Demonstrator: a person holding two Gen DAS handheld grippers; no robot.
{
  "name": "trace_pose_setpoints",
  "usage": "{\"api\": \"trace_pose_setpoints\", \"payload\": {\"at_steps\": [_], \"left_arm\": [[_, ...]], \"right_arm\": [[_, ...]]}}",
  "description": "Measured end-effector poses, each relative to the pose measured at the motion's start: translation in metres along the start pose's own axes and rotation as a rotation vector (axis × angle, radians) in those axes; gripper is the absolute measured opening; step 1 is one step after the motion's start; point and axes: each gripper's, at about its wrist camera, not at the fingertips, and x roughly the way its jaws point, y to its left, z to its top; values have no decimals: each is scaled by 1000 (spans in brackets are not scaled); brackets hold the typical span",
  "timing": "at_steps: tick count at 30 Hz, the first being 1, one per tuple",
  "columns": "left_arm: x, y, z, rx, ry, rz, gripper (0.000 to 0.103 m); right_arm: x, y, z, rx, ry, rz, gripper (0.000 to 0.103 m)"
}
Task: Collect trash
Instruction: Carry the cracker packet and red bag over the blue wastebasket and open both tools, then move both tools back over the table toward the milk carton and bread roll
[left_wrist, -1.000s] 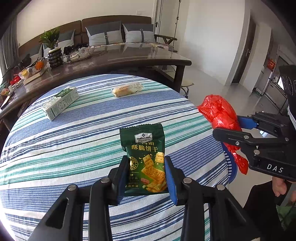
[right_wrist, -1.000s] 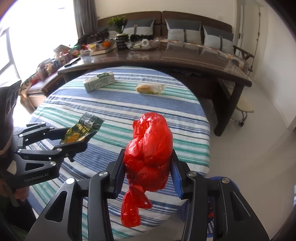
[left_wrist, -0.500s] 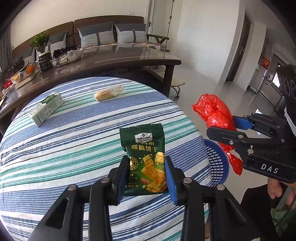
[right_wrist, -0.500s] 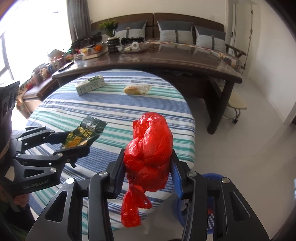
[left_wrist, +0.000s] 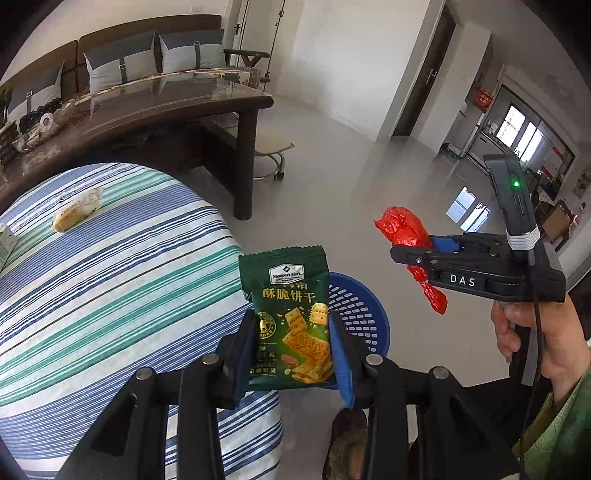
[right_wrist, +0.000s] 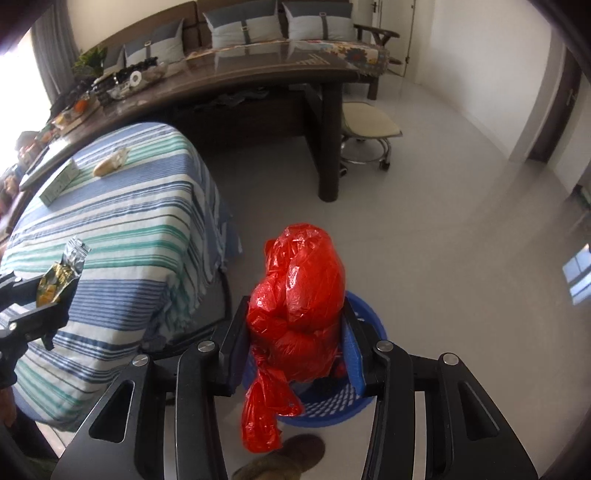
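Trash is held in both grippers. A green cracker packet (left_wrist: 290, 321) stands upright between the two fingers of the left gripper (left_wrist: 291, 350); the blue pads press on its left and right edges, near its lower half, and its top part with the white logo rises above the fingertips. The same packet (right_wrist: 61, 275) appears at the left edge of the right wrist view, seen from its side, with the silver torn end up.

A crumpled red plastic bag (right_wrist: 299, 317) sits between the fingers of the right gripper (right_wrist: 295, 343). The pads are closed on its sides, most of the bag bulges beyond the fingertips, and a loose tail hangs below them. In the left wrist view the right gripper (left_wrist: 424, 251) is to the right of the left fingers, held by a hand (left_wrist: 535, 339), with the red bag (left_wrist: 404, 230) sticking out from its tip.

A blue plastic basket (right_wrist: 354, 402) stands on the floor, directly behind and below the right fingers, partly hidden by the bag. In the left wrist view this basket (left_wrist: 358, 306) is just to the right of the packet, behind the right finger.

To the left of both pairs of fingers is the table with a striped cloth (left_wrist: 110, 280). On it, far from the fingers, lie a wrapped bread (left_wrist: 77, 210) and a small carton (right_wrist: 59, 182).
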Motion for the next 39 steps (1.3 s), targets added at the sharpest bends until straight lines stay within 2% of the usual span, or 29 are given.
{"api": "trace_pose_setpoints", "payload": {"at_steps": [3,9,15,22,24,26,31,33,37,39], "left_arm": [[31,-19,7,24,23,-20,38],[83,-35,12,12,63,-67,38],[112,-42,17,1,84,-91,38],[143,-55,19,33,110,-94,39],[153,-56,19,33,112,-103,42],[161,-56,18,25,125,-98,55],[149,-56,20,24,93,-81,55],[133,-56,20,32,56,-84,55],[89,-58,12,52,-37,-96,55],[65,-57,4,68,-73,-106,60]], "right_arm": [[13,-27,-9,73,50,12,45],[24,-57,-14,103,91,14,45],[33,-77,-18,138,118,30,45],[41,-93,-21,172,129,61,48],[44,-96,-21,178,119,60,50],[46,-97,-20,186,111,66,64],[35,-101,-16,198,72,66,66],[23,-101,-13,192,29,55,72],[-5,-93,-3,180,-90,55,92],[-20,-85,0,162,-149,45,98]]}}
